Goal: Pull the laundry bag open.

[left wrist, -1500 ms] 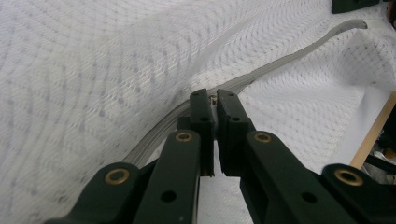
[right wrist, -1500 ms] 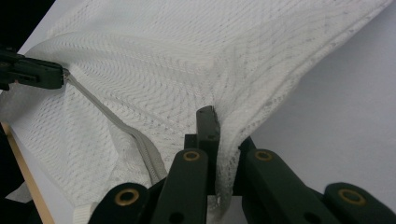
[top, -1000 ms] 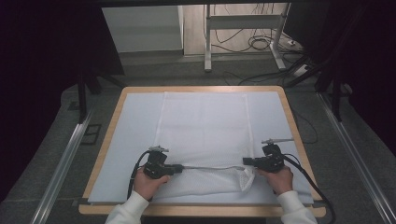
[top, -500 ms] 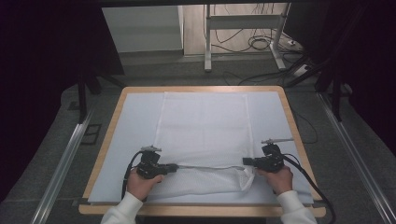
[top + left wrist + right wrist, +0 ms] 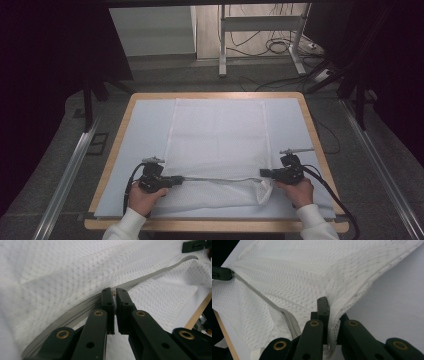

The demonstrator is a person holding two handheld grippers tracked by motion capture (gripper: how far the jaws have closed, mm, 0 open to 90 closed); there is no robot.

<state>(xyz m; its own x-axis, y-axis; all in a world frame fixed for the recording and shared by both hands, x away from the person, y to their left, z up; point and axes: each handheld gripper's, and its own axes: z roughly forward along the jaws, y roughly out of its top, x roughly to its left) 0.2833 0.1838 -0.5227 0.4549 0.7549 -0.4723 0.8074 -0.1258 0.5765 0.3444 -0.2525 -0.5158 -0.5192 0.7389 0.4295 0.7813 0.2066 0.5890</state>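
Leftward along the zipper is where the left gripper (image 5: 176, 179) has travelled since the earlier frames: a second ago it sat a little nearer the middle of the table, and now it stands near the bag's left edge, so the taut grey line between the two tools is longer. The right gripper (image 5: 264, 173) sits just where it did.

The white mesh laundry bag (image 5: 218, 135) lies flat on the pale blue mat (image 5: 145, 120), its near end lifted slightly where the zipper (image 5: 220, 179) runs across. In the left gripper view the jaws are closed together on a small metal zipper pull (image 5: 114, 293) at the end of the grey track. In the right gripper view the jaws are clamped on a fold of mesh at the bag's corner (image 5: 332, 315), anchoring it.

My reading is that the zipper is being drawn along while the other end is held, and the slider looks close to the end of its run. The next move likely calls for a short steady pull in line with the track, keeping tension so the mesh does not bunch, then a release. The wooden table edge (image 5: 215, 225) lies just beyond the mat.
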